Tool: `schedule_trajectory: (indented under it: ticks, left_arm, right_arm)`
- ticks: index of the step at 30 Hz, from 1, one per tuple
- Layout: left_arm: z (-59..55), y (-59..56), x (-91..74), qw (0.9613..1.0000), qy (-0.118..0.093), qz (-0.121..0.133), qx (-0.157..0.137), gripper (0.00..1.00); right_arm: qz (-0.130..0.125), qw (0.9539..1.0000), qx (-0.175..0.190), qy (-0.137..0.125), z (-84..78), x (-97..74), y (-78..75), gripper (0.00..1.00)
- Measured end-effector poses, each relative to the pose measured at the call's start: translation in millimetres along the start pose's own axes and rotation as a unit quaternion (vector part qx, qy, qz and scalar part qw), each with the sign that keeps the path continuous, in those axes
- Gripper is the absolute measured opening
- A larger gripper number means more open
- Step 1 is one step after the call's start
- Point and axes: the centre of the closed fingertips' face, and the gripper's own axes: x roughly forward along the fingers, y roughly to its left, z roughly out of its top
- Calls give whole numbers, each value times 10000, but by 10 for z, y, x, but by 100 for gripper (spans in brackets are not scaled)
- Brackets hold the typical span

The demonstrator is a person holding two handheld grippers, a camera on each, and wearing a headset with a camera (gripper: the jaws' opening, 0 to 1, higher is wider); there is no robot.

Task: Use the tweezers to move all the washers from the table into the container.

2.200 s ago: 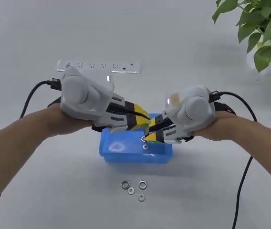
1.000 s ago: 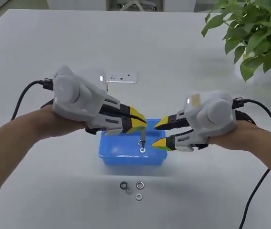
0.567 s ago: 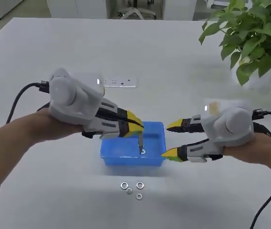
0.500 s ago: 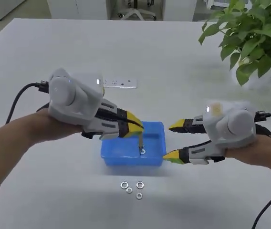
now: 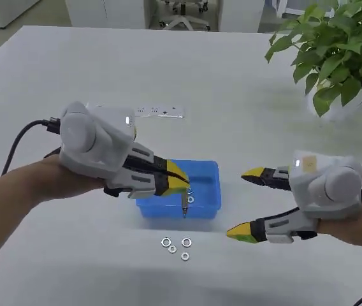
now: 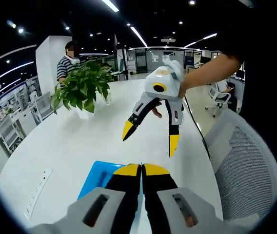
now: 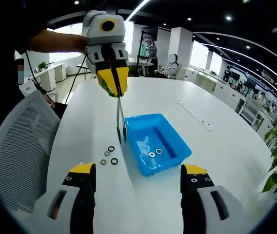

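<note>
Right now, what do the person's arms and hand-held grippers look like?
The left hand-held gripper and right hand-held gripper share rounded light-grey bodies, black jaws with yellow tips, and black cables. The right bears a tan patch. The forearms are bare.

Left tongs (image 5: 181, 181) pinched shut — right tongs (image 5: 243, 203) spread wide, both hand-held.

Slim metal tweezers (image 5: 184, 205) are held tips-down in the clamped left gripper (image 5: 181, 181), at the rim of a blue container (image 5: 168, 210) holding two washers (image 7: 155, 153). Four loose washers (image 5: 166, 242) are seen just below.
</note>
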Motion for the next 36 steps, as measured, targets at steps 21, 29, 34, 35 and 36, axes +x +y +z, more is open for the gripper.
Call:
schedule_trajectory:
  ticks: [21,29,34,35,36]
  left_arm:
    - [-138,-228,120,9999,-33,-99,-23,5]
    - [-167,-247,174,9999,-66,-105,-22,5]
    - [-209,-269,218,9999,-26,-150,-12,5]
    - [-215,-272,222,9999,-16,-156,-8,5]
    - [-234,-275,230,9999,2,-173,4,5]
  right_arm:
    - [48,9998,195,-16,-108,35,230,94]
    - [166,9997,204,11,-125,70,325,92]
    - [197,9995,227,8,-135,96,357,92]
    - [204,9995,228,9,-136,102,365,91]
    - [217,9995,233,13,-141,108,375,91]
